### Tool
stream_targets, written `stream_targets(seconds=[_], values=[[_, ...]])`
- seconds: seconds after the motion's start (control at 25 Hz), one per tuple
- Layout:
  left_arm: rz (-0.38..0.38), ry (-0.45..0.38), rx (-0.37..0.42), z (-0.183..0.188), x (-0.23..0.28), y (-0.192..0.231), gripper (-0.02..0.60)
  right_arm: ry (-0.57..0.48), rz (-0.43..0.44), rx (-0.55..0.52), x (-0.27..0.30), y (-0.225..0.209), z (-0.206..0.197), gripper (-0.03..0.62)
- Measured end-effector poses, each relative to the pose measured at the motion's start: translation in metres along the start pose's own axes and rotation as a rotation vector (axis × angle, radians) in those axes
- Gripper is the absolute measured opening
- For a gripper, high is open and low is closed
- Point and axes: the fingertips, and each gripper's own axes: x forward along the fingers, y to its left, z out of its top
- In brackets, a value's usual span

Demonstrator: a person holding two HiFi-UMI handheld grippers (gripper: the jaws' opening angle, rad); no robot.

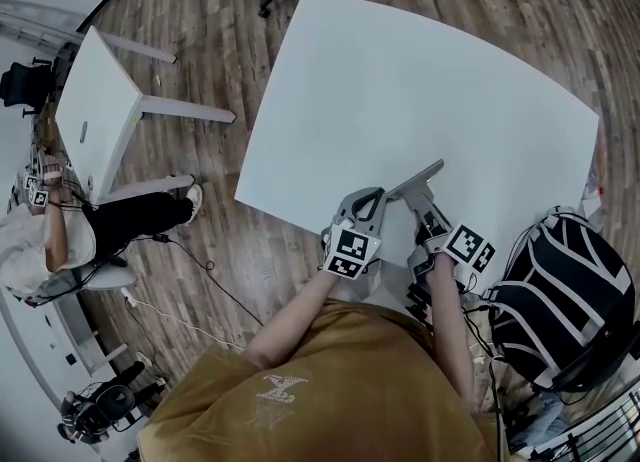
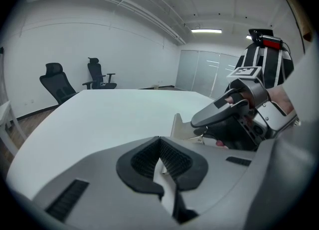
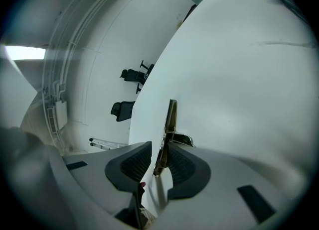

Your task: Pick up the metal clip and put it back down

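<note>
The right gripper [image 3: 160,150] is clamped on the metal clip [image 3: 171,117], holding it on edge by the near edge of the white table [image 1: 420,70] — whether lifted clear or touching is unclear. The left gripper [image 2: 160,148], jaws together on nothing, sits just left. The pick-up looks made — the put-down remains.

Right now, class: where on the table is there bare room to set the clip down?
Only the near edge is crowded: the left gripper and the right gripper, shut on the metal clip, sit close together there. Beyond them the table is bare, out to its far and side edges.
</note>
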Motion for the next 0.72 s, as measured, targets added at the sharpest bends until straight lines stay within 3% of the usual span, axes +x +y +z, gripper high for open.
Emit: stream_targets(seconds=[0.4,0.56,0.72], values=[[-0.012,0.016,0.001,-0.002,0.006,0.003,0.008,0.034,-0.003,0.033,0.01,-0.003,0.001,0.094],[-0.009,0.023,-0.002,-0.002,0.007,0.004,0.008,0.015,0.072,0.093,0.013,0.006,0.003,0.009],[-0.013,0.014,0.002,0.002,0.006,0.004,0.008,0.004,0.084,0.09,0.012,0.008,0.001,0.008]])
